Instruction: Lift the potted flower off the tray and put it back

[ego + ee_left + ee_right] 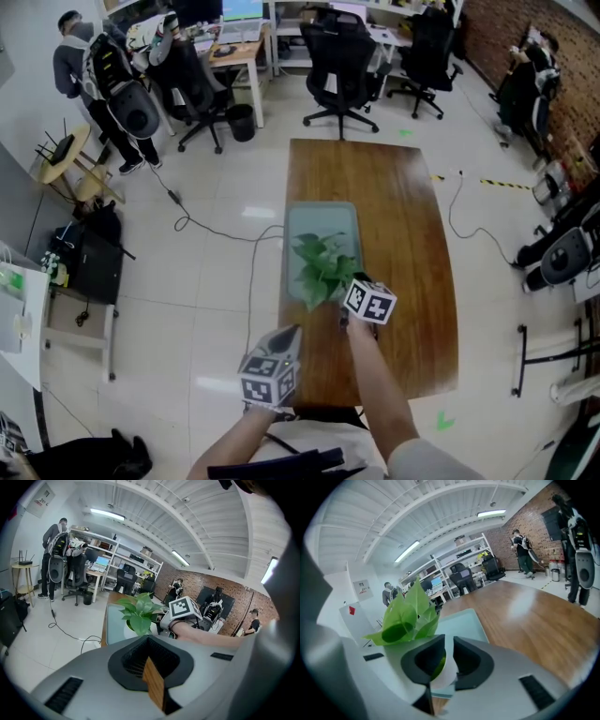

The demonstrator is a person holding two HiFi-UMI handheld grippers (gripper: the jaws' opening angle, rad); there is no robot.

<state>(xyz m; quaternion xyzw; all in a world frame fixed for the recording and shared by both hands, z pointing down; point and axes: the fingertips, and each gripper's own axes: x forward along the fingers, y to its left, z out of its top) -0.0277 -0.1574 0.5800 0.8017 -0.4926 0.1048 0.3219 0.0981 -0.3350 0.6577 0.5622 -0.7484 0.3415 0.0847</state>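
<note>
The potted flower [323, 264], green leaves in a white pot, stands on the near end of the pale glass tray [323, 217] on the wooden table [394, 178]. My right gripper [348, 287] reaches it from the near side. In the right gripper view the pot's white rim [446, 671] sits in the gap between the jaws of the right gripper [447, 645], which stand a little apart, and the leaves [405, 616] rise at the left. My left gripper [292, 332] hangs back at the table's near left corner, shut and empty. Its view shows the plant [139, 611] ahead.
Black office chairs [339, 66] stand past the table's far end. A person [80, 66] stands by desks at the far left. A cable [211, 228] runs over the tiled floor left of the table. Bare wood lies right of the tray.
</note>
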